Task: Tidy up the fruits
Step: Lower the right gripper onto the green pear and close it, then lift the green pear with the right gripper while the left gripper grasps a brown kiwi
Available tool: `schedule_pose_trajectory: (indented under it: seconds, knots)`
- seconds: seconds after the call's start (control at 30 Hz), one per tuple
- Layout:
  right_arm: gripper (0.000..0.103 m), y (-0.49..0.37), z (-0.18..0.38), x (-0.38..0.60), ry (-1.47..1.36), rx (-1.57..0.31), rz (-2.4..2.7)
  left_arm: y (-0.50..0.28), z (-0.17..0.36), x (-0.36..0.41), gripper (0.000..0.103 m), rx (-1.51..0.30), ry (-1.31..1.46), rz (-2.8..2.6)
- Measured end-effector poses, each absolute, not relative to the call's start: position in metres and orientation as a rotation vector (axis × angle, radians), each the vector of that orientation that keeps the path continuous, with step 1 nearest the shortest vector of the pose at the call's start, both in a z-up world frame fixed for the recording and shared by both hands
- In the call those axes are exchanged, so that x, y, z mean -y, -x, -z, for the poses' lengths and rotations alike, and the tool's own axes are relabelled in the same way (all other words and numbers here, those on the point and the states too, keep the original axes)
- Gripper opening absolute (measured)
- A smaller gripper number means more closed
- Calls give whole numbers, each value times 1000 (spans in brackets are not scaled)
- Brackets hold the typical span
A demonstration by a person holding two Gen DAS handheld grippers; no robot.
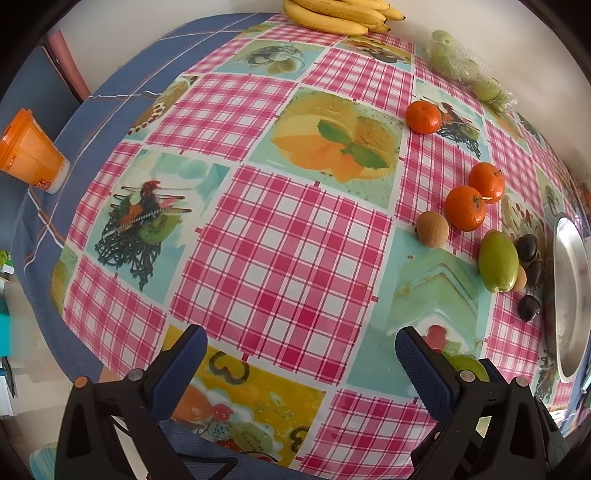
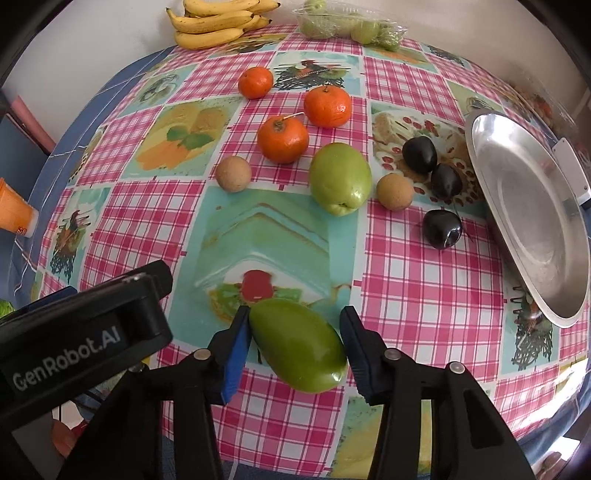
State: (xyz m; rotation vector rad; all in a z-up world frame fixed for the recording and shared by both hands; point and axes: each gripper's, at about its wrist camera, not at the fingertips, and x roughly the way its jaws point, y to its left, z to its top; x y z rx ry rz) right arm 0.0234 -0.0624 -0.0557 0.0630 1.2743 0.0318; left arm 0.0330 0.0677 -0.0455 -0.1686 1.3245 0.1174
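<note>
My right gripper (image 2: pixel 295 317) points down at the table, its blue pads (image 2: pixel 234 350) pressed on both sides of an oblong green fruit (image 2: pixel 299 347) that rests on the tablecloth. A second green fruit (image 2: pixel 340 177) lies further back, among three tangerines (image 2: pixel 282 138), two round brown fruits (image 2: pixel 394 191) and three dark plums (image 2: pixel 442 229). My left gripper (image 1: pixel 301 336) hovers open over bare tablecloth, with nothing between its fingers. From that view the loose fruits sit at the right: the tangerines (image 1: pixel 464 207), a brown fruit (image 1: pixel 432 228) and the green fruit (image 1: pixel 498 266).
An empty metal plate (image 2: pixel 546 229) sits at the right edge, close to the plums. Bananas (image 2: pixel 218 22) and a plastic bag of small green fruits (image 2: pixel 347 24) lie along the back wall. An orange cup (image 1: pixel 31 151) stands at the left. The left gripper's body (image 2: pixel 74 332) fills the right view's lower left.
</note>
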Motion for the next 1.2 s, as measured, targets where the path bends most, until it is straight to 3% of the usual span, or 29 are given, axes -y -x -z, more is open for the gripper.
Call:
schedule_pose_trajectory:
  seconds: [0.47, 0.73, 0.87, 0.9, 0.97, 1.2]
  knots:
    - [37, -20, 41, 92, -188, -1254, -52, -44, 37, -64, 103, -1314, 203, -59]
    - [36, -25, 30, 109, -256, -1227, -56, -67, 32, -68, 101, -1295, 314, -17]
    - [34, -32, 23, 115, -280, -1208, -57, -75, 34, -60, 92, -1298, 322, 2]
    - [33, -33, 22, 117, -289, -1202, -58, -78, 35, -57, 91, -1299, 325, 7]
    - [5, -35, 16, 121, -310, -1180, -61, -83, 36, -55, 89, -1299, 333, 13]
    - [5, -38, 18, 127, -306, -1204, -69, -92, 38, -45, 88, -1299, 315, 14]
